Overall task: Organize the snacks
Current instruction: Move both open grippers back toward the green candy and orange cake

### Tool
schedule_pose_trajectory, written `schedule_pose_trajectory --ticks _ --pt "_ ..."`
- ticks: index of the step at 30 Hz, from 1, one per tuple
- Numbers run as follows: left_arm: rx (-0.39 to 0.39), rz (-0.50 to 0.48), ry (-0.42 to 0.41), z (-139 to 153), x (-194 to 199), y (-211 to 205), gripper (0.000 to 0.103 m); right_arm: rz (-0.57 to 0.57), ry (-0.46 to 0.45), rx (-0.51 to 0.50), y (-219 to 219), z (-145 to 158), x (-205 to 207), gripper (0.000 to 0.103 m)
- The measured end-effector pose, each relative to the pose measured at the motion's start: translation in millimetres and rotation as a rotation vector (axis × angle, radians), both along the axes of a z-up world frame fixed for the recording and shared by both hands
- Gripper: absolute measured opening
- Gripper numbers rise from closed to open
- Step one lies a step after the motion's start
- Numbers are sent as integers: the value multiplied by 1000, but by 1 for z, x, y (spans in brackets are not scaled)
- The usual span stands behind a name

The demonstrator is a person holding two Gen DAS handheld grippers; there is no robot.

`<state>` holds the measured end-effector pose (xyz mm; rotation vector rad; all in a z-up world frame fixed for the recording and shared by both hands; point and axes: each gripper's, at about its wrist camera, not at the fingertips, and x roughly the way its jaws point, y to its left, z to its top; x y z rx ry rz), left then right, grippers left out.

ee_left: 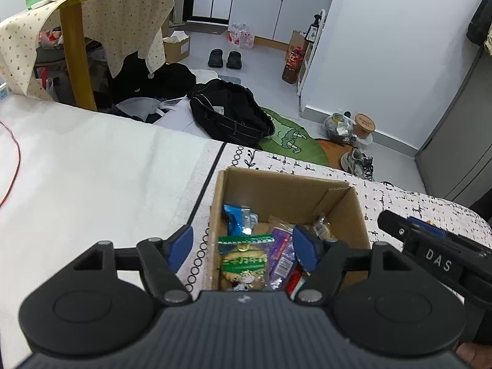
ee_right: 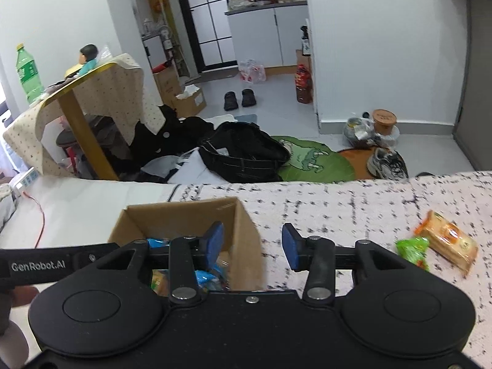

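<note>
Blue-padded fingers of the left gripper (ee_left: 243,246) are spread empty over the cardboard box (ee_left: 289,189) at lower centre; the right gripper (ee_right: 252,243) is parted, nothing held.

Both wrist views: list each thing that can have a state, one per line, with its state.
cardboard box: open at the top, partly filled with snack packets.
green cookie packet: lying inside the box.
blue packet: inside the box.
orange cracker packet: lying outside the box on the cover.
small green packet: lying outside the box, beside the orange one.
left gripper: open, nothing held.
right gripper: open, nothing held.
</note>
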<state>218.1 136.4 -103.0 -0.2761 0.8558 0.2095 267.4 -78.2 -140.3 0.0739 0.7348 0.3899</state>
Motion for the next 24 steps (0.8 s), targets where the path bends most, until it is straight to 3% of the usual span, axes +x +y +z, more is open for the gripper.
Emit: schedule_pose_trajectory --ticks 5,11,18,24 --pt "18 -14 -8 2 0 -11 87 -18 21 2 -17 -3 -6 50" --pt "32 -47 -15 5 0 -29 98 -28 34 2 -35 -2 -14 58" --pt "29 -85 -45 11 -4 -53 103 -43 34 -17 -59 5 -22 78" --pt "32 -133 -54 14 -10 -82 103 -67 34 -18 -83 11 -30 88"
